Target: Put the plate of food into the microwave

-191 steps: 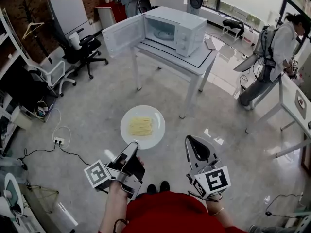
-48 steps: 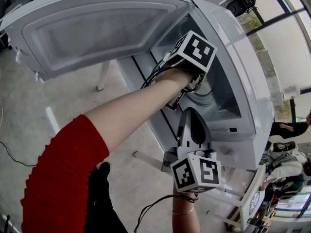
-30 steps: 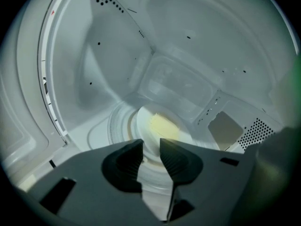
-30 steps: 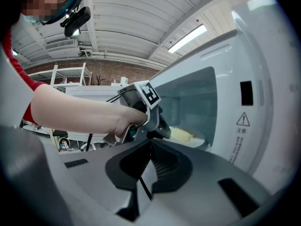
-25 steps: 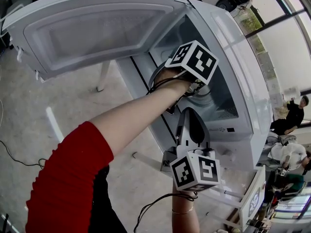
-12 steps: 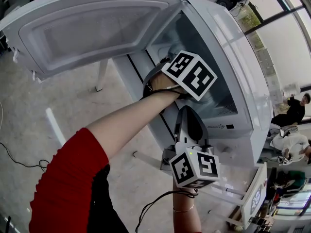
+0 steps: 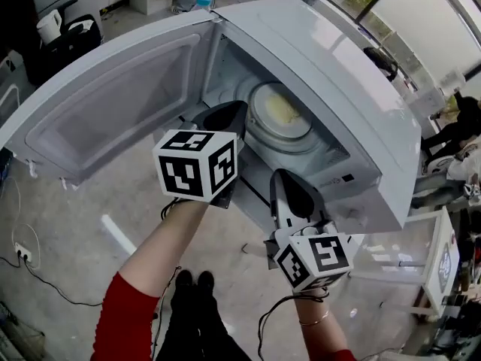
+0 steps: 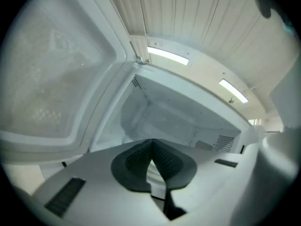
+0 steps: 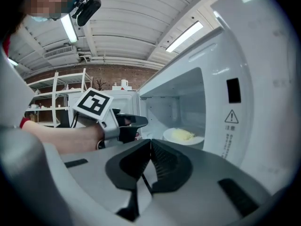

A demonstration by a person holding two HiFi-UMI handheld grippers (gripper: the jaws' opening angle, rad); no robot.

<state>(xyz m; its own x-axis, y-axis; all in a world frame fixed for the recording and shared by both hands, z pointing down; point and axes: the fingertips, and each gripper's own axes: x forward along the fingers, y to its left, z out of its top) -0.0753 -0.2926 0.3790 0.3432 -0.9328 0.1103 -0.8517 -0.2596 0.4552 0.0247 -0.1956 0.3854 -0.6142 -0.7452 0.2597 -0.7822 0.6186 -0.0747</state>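
Observation:
The white plate (image 7: 289,130) with yellow food (image 7: 279,108) rests inside the open microwave (image 7: 338,74), and nothing grips it. My left gripper (image 7: 234,110) hovers just outside the opening beside the swung-out door (image 7: 105,111), its jaws shut with nothing between them. In the left gripper view, the left gripper (image 8: 151,144) points into the white cavity. My right gripper (image 7: 284,183) hangs lower, in front of the microwave's control side, shut and empty. The right gripper view shows the right gripper (image 9: 149,144), the plate (image 9: 193,139) and the left gripper (image 9: 138,122).
The microwave door juts far out to the left. A white table edge (image 7: 442,258) and a person (image 7: 460,130) are at the right. Cables (image 7: 22,258) trail over the floor at lower left. An office chair (image 7: 64,32) stands at the top left.
My left gripper has drawn back out of the microwave cavity and its jaws have shut. The plate stays inside. The right gripper has hardly moved.

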